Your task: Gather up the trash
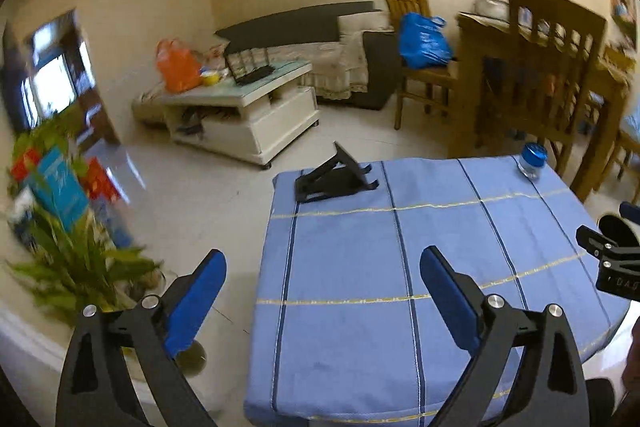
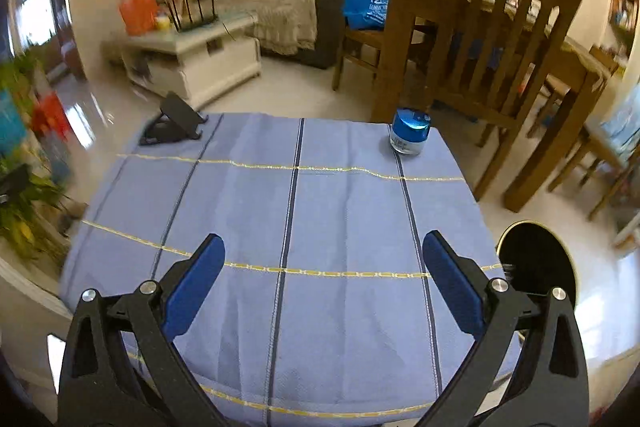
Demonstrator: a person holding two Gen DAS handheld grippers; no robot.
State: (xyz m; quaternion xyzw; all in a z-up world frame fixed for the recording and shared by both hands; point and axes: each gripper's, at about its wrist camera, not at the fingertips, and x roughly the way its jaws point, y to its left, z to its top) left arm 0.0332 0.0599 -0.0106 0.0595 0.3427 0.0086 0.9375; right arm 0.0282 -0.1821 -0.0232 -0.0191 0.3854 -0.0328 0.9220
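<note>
A small table with a blue striped cloth (image 1: 360,267) (image 2: 340,207) lies in front of both grippers. A small glass jar with a blue lid (image 1: 532,159) (image 2: 410,133) stands at its far right corner. A black folding stand (image 1: 334,179) (image 2: 174,121) sits at its far left corner. My left gripper (image 1: 320,267) is open and empty over the table's left edge. My right gripper (image 2: 322,255) is open and empty above the near middle of the cloth. A round black bin opening (image 2: 536,263) shows on the floor at the table's right side.
Wooden chairs and a dining table (image 2: 500,27) stand beyond the table on the right. A blue bag (image 1: 424,41) sits on a chair. A white coffee table (image 1: 248,107) with an orange bag, a sofa behind, and a potted plant (image 1: 76,259) at the left.
</note>
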